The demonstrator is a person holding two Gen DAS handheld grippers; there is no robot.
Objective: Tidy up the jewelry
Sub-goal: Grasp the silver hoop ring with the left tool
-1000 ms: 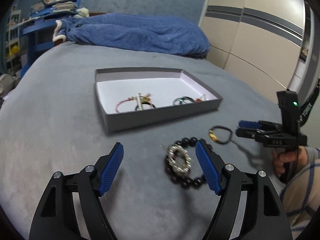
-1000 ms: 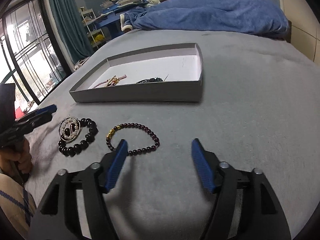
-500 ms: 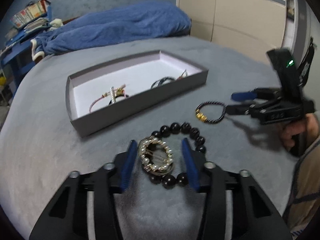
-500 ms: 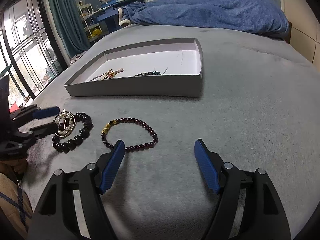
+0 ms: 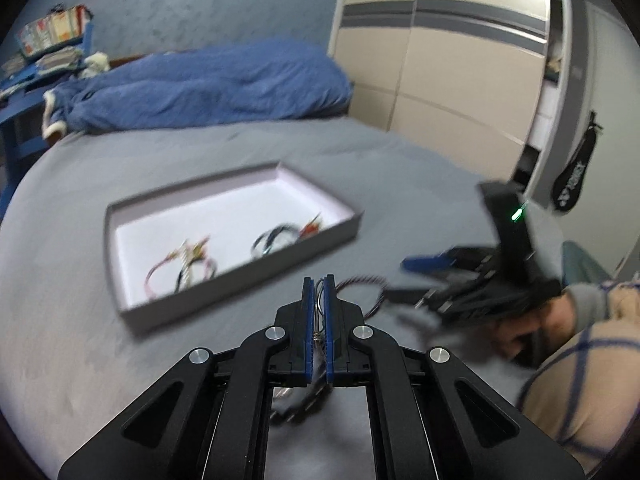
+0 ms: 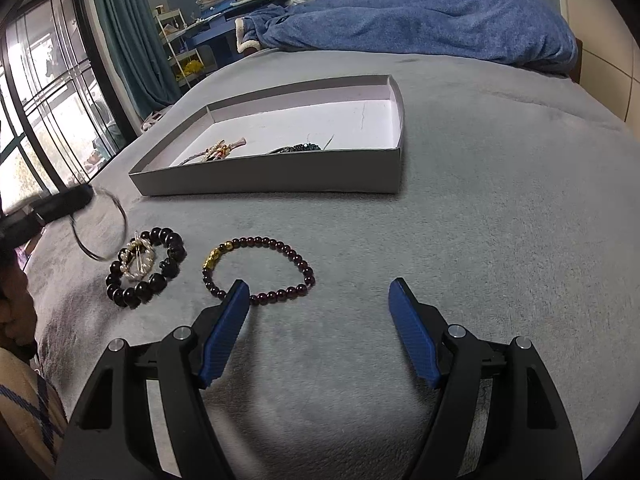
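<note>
Lifted: left tool (image 5: 319,280) now clamps thin ring (image 6: 100,226).

the bed (image 6: 500,240) is plain grey, the blanket (image 6: 420,24) blue. the box (image 6: 280,178) is grey outside, white inside. the beaded bracelet (image 6: 260,272) is dark red with a gold charm; the chunky bracelet (image 6: 146,268) is black, the pearl ring (image 6: 138,260) white and gold. the right tool (image 6: 318,336) is black with blue pads, as is the left tool (image 5: 319,316).
</note>
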